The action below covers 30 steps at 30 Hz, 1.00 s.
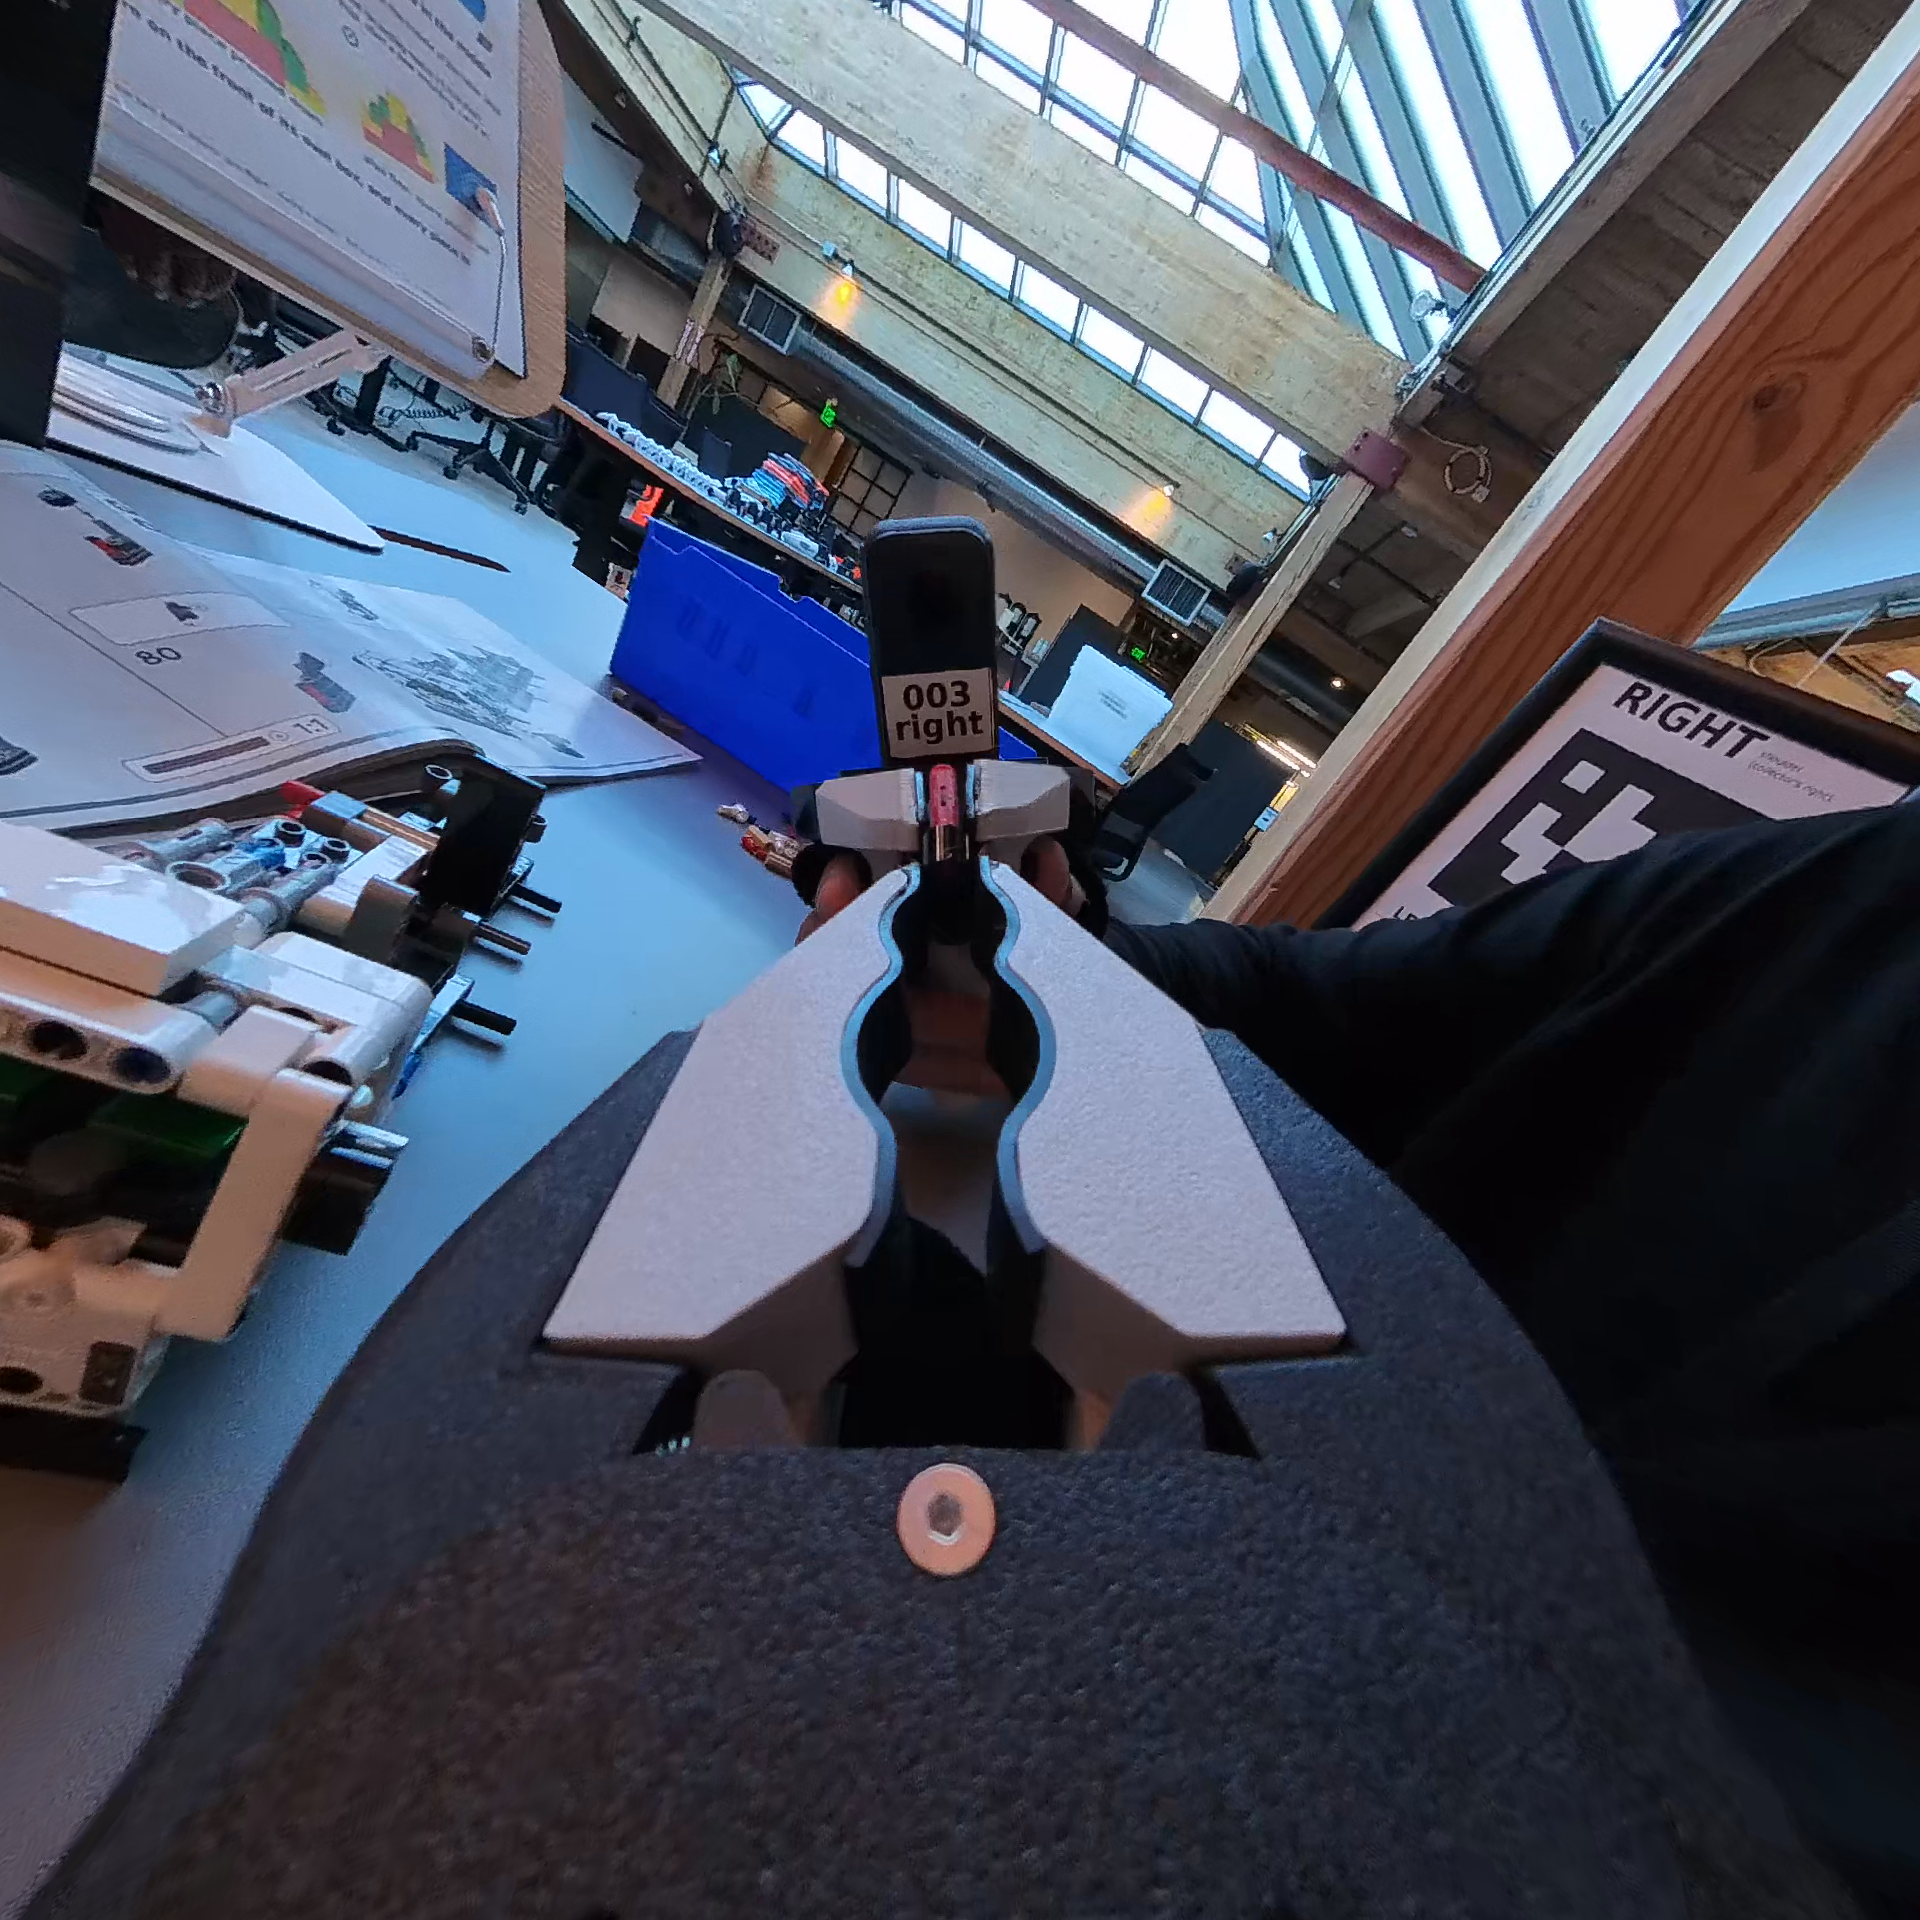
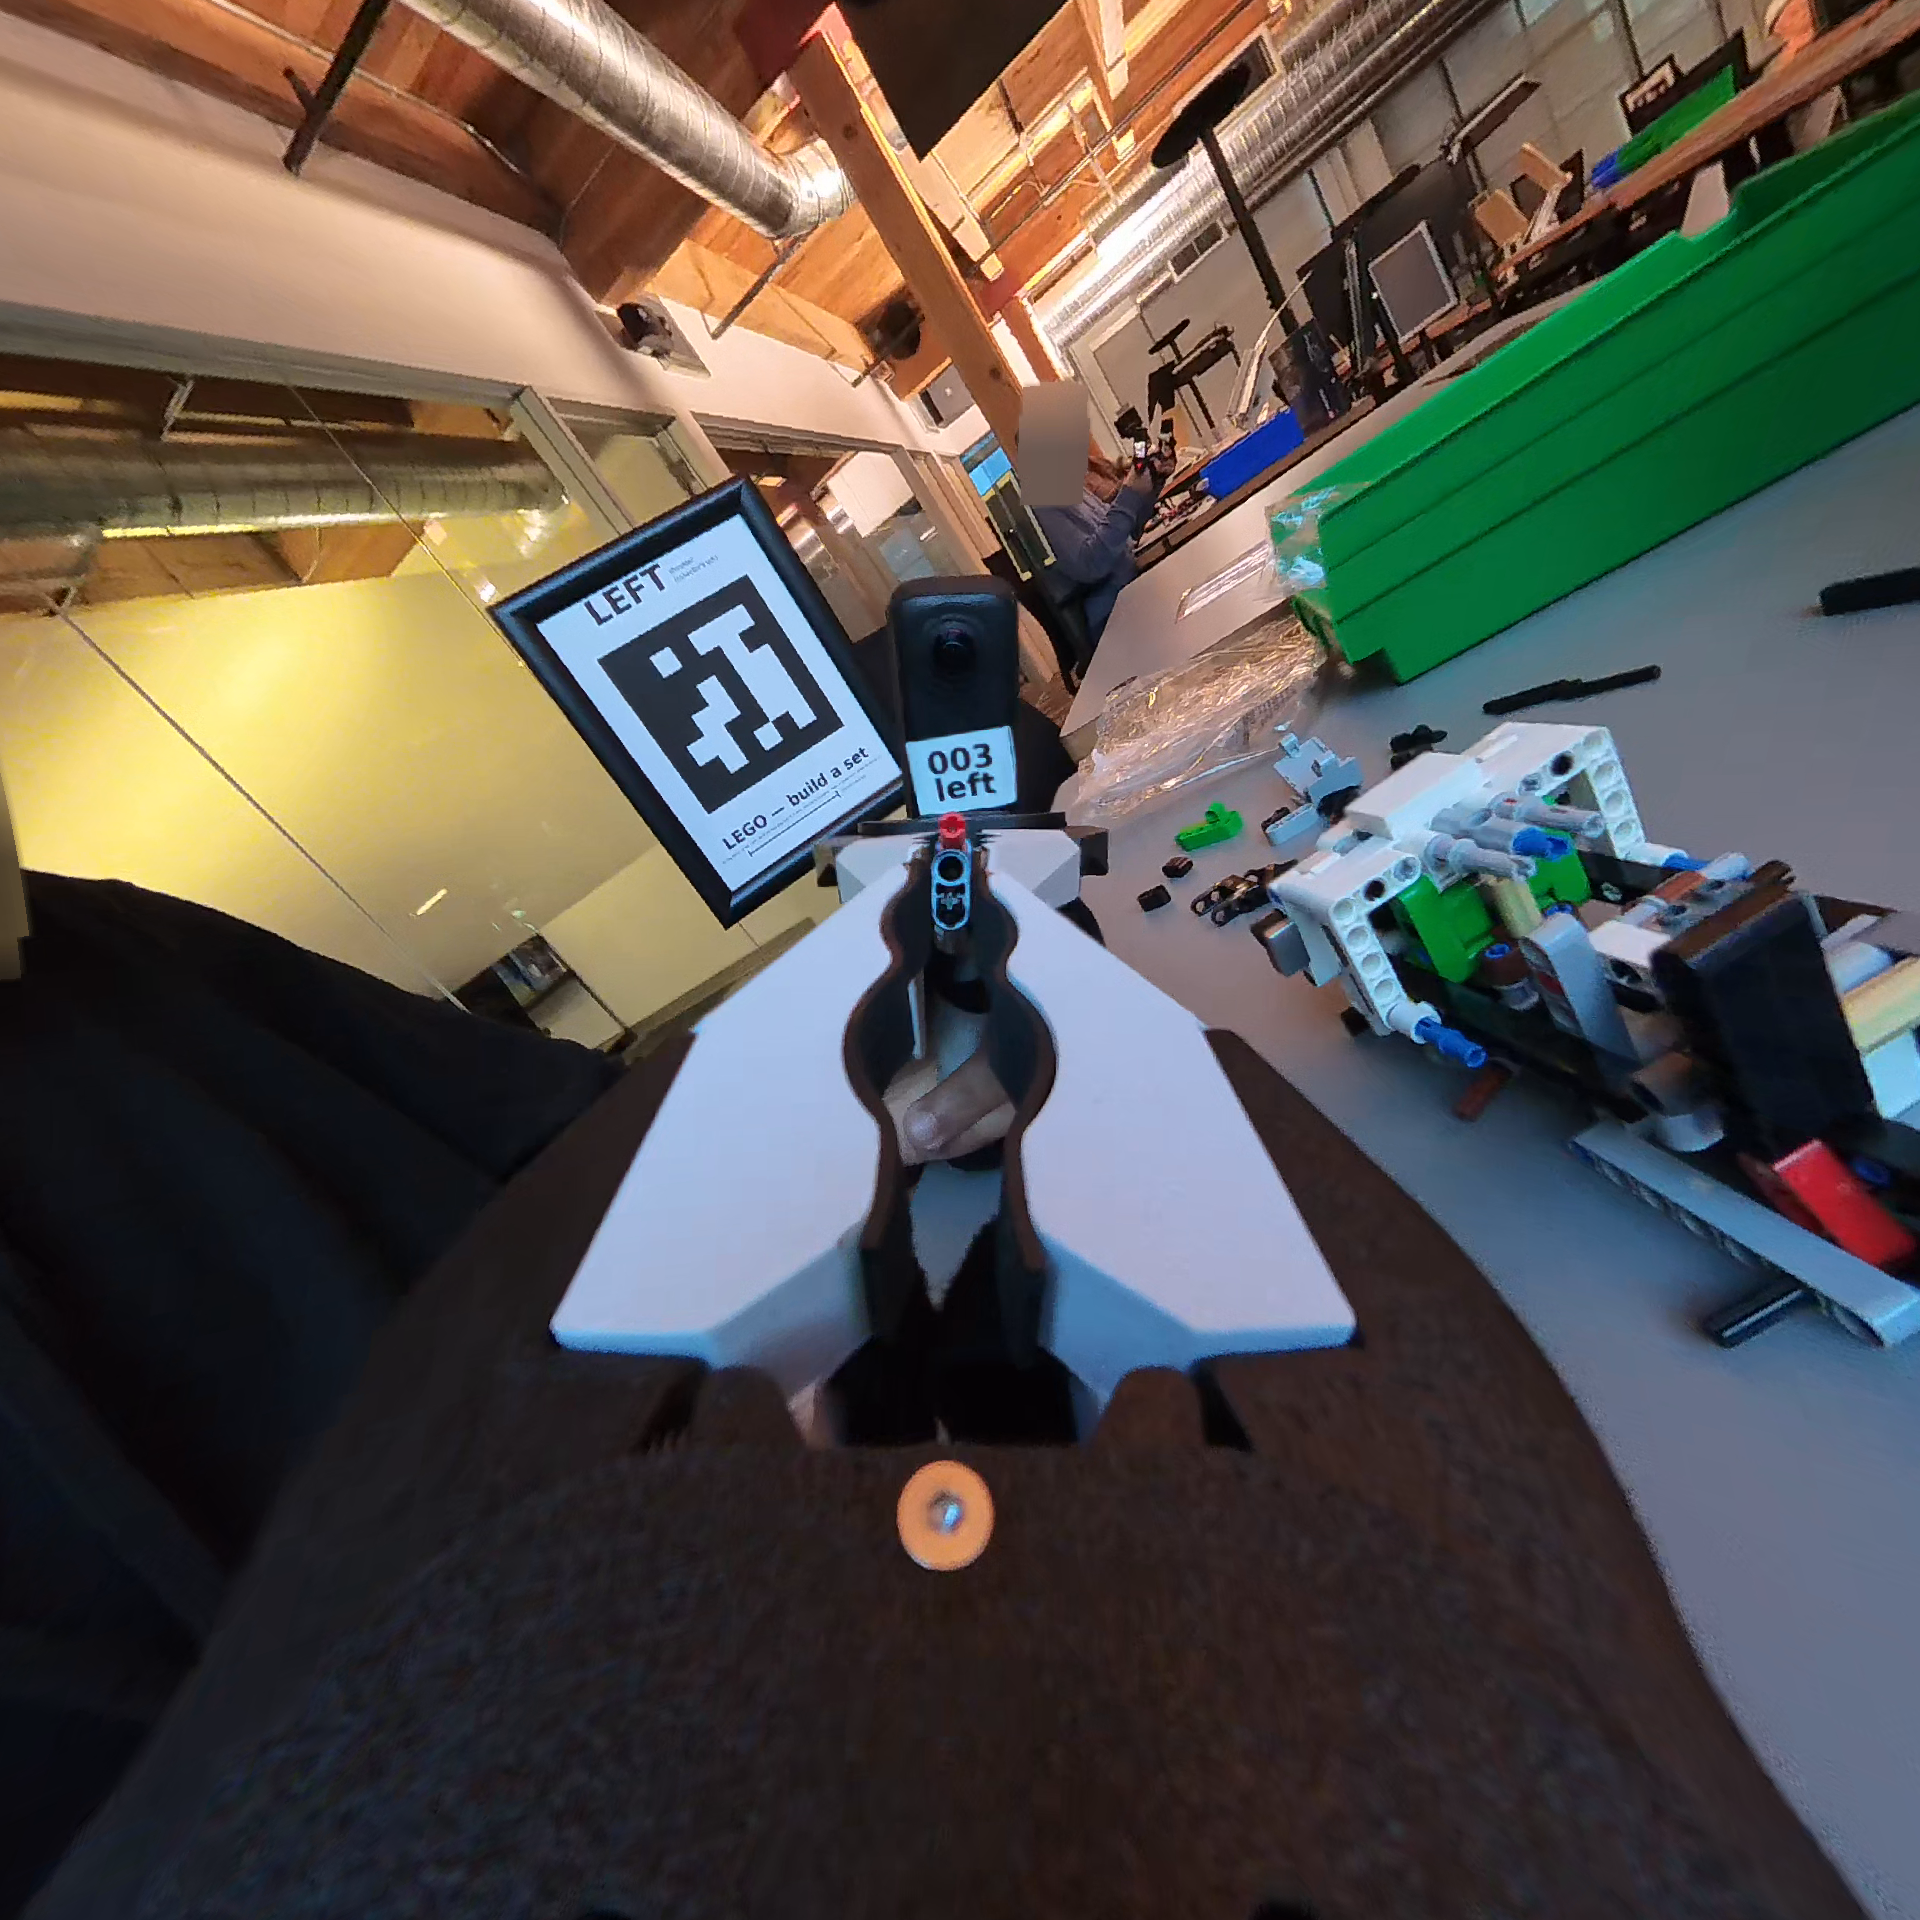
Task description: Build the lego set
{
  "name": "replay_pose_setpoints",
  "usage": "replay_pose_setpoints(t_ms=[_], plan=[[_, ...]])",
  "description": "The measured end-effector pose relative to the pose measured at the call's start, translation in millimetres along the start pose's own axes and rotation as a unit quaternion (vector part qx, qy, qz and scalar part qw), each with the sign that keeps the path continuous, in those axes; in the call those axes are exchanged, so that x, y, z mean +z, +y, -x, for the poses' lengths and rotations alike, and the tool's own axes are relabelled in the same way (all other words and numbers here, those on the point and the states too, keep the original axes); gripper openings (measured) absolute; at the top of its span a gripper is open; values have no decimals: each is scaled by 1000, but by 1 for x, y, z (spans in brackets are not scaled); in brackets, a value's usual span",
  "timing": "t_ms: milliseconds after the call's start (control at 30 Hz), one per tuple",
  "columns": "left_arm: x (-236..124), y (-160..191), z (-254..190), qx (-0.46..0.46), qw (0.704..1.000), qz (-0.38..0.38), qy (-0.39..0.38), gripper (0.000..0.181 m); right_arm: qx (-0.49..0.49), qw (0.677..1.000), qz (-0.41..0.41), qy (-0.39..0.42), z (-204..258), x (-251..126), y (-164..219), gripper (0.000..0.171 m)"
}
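Note:
My two grippers face each other tip to tip above the grey table [image 2: 1558, 1455]. My left gripper [image 1: 947, 878] is shut on a small dark piece [image 1: 945, 920]. My right gripper [image 2: 951, 883] is shut on a small grey connector [image 2: 951, 889] with a red pin [image 2: 951, 828] on top. The right gripper also shows in the left wrist view [image 1: 943, 805], with the red pin [image 1: 942, 795] between its jaws. The half-built white, green and black lego model [image 1: 156, 1039] lies on the table to my left gripper's left, and to my right gripper's right [image 2: 1558, 935].
An open instruction booklet [image 1: 260, 665] lies behind the model, and a blue bin [image 1: 748, 665] beyond it. Stacked green trays [image 2: 1610, 416], clear plastic bags [image 2: 1195, 717] and loose small pieces [image 2: 1208, 829] lie past the model. Framed marker signs [image 1: 1621, 790] [image 2: 717, 696] stand behind the grippers.

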<state>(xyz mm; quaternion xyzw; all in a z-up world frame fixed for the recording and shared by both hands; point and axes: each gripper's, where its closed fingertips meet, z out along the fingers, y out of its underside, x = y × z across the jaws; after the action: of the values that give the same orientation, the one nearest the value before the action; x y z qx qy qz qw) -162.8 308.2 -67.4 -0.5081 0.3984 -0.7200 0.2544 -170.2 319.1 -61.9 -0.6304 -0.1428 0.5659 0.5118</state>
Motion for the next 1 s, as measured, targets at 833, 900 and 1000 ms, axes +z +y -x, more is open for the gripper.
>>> replay_pose_setpoints(t_ms=[833, 900, 1000], plan=[[2, 0, 6, -10, 1000, 1, -15, 6, -611, 724, 140, 288, -7, -6, 4, 27], [6, 2, 7, -13, 1000, 1, -17, 6, -621, 706, 147, 307, -12, -4, 3, 27], [7, 2, 8, -15, 1000, 0, -22, 6, -627, 688, 153, 331, -15, -5, 2, 27]])
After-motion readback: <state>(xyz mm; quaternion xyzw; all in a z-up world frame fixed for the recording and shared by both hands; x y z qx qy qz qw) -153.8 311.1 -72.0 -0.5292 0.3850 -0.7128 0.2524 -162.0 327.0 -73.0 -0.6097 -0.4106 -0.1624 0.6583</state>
